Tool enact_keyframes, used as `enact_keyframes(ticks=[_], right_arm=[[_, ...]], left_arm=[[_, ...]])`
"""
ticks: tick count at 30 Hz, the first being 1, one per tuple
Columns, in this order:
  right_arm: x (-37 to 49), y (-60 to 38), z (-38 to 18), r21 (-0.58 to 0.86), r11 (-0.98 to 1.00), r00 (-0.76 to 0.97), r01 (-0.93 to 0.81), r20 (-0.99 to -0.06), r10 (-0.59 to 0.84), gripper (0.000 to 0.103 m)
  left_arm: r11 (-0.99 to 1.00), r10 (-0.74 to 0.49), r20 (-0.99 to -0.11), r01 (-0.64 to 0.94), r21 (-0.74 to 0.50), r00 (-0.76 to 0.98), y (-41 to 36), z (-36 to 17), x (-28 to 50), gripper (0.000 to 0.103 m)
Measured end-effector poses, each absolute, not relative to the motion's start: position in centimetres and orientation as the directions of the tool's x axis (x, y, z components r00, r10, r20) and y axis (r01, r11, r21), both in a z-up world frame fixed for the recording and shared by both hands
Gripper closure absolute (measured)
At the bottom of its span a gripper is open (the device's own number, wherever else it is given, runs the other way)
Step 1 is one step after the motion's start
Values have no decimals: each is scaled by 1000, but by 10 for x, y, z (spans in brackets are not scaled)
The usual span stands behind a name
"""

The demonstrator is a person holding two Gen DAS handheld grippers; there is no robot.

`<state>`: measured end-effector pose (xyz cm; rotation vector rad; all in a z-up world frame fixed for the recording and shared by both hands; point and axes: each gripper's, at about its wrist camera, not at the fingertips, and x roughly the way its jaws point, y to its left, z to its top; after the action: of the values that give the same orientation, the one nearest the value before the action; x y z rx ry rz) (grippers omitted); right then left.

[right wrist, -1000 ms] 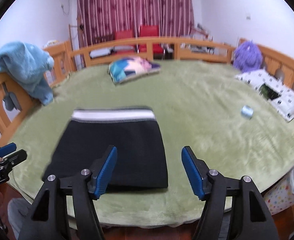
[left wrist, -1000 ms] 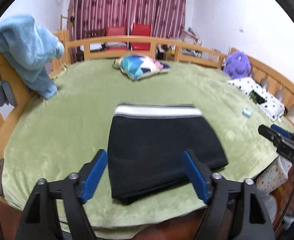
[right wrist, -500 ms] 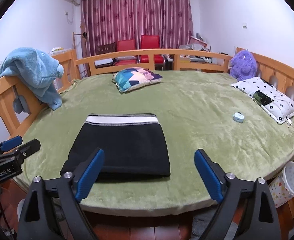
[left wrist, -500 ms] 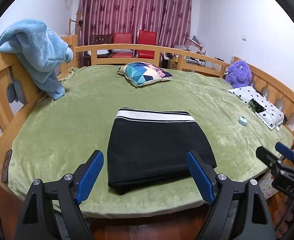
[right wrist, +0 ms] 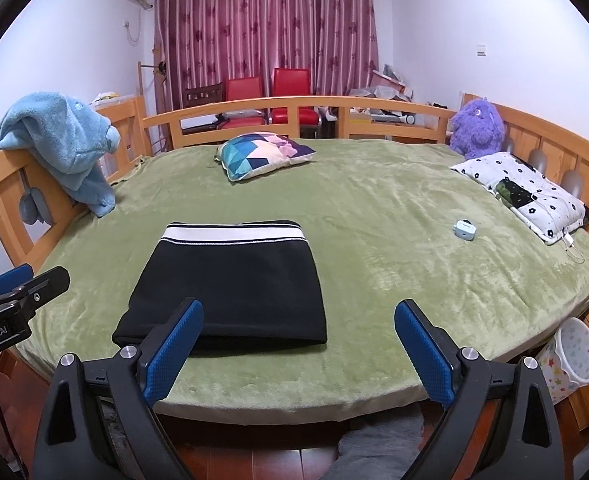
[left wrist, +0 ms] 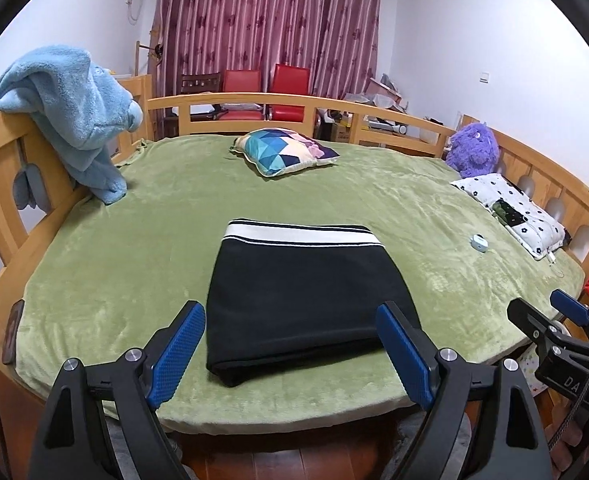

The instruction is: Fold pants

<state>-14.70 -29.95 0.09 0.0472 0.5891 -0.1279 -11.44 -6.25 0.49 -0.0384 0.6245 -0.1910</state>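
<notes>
Pants lay folded into a black rectangle on the green bed, white waistband at the far edge, near the bed's front edge. Left gripper hung wide apart and empty in front of them; right gripper likewise, wide and holding nothing, the pants toward its left finger.

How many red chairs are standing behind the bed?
2: left red chair and right red chair, side by side before the curtain, beyond the bed rail. More could be hidden.
</notes>
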Motion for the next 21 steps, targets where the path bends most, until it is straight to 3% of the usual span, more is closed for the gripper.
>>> enact_keyframes(ticks=[21], right_arm=[[-158,-298,12,15,986,830,167,-542,-132,8]], left_arm=[[981,-192,-563,175,-84,804,-61,14,-127,16]])
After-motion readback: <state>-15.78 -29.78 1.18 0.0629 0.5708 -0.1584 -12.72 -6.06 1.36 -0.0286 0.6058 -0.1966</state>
